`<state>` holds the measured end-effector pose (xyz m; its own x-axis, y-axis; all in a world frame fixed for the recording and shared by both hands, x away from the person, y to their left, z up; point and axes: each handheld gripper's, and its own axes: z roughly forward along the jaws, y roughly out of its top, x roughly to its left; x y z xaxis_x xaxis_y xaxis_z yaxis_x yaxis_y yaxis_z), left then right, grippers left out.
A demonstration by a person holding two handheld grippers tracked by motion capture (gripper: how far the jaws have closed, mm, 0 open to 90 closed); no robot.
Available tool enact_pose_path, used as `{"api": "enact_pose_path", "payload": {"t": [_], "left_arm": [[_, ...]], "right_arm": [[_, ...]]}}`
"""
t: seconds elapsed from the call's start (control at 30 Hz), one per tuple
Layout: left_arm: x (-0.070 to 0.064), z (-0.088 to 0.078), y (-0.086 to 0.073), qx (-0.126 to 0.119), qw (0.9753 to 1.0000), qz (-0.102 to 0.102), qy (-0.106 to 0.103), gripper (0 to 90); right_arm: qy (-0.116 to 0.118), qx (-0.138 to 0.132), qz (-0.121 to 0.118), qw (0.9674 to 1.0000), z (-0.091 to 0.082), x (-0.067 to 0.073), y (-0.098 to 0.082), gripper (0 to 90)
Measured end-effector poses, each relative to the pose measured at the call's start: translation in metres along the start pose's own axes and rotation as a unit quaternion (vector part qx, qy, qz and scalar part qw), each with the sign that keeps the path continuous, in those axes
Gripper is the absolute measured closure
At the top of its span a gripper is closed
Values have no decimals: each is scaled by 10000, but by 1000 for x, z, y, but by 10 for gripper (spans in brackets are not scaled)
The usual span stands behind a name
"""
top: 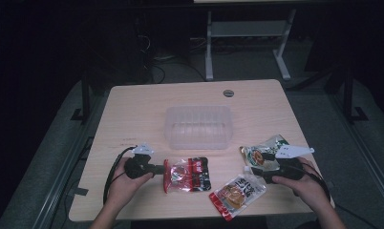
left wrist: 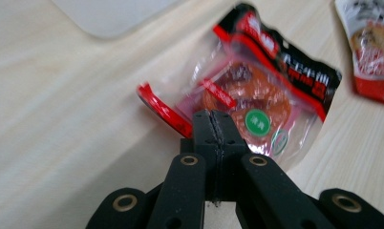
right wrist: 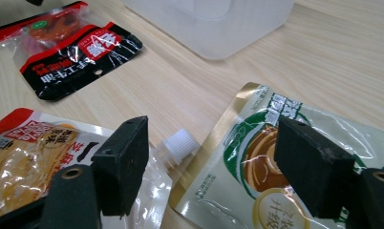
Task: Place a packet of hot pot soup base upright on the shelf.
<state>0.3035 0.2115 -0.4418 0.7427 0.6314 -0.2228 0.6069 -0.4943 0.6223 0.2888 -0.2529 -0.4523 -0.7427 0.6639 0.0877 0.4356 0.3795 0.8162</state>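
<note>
— Looking over the pale wooden table point(top: 133, 109), how far along is the packing?

— Barely begun, I'd judge. The clear rectangular plastic container point(top: 198, 127) sits beyond both grippers with nothing in it, and all three snack packets lie on the wood.

— Which packet is in hand?

— The red-and-black clear-fronted plastic packet point(left wrist: 257, 90). The left gripper point(left wrist: 213, 125) has its jaws clamped together on that packet's near edge, so it is gripped, resting just ahead of the jaws.

— And the other hand?

— The right gripper point(right wrist: 214, 167) stands wide apart, grasping nothing. The green-and-gold spouted pouch point(right wrist: 261, 157) lies under and ahead of it; the red-and-yellow spouted pouch point(right wrist: 32, 152) lies beside its left jaw, white cap point(right wrist: 179, 141) between the jaws.

— So what is left?

— Lifting all three into the container, most likely.
</note>
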Motion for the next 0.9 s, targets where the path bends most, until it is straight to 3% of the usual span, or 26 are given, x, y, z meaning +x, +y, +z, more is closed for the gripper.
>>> {"api": "enact_pose_path", "payload": {"t": [0.13,0.2,0.23,0.33,0.57,0.67,0.9], "left_arm": [[0,7,0,88,10000,4,-44,900],[0,9,1,192,9998,85,20,900],[-2,10,0,151,9999,29,36,900],[-1,13,-2,282,9995,36,95,900],[-1,15,-3,334,9992,11,205,899],[-1,15,-3,331,9992,7,208,898],[-6,16,-2,418,9984,150,358,899]], "right_arm": [[19,127,81,9999,0,1,0,309],[99,215,72,9997,0,3,0,336],[77,280,65,9996,-1,5,2,337],[85,199,-3,9998,-1,9,6,348],[505,28,98,9987,5,19,16,383],[645,14,22,9979,10,24,21,403],[1080,170,-80,9940,40,43,41,407]]}}
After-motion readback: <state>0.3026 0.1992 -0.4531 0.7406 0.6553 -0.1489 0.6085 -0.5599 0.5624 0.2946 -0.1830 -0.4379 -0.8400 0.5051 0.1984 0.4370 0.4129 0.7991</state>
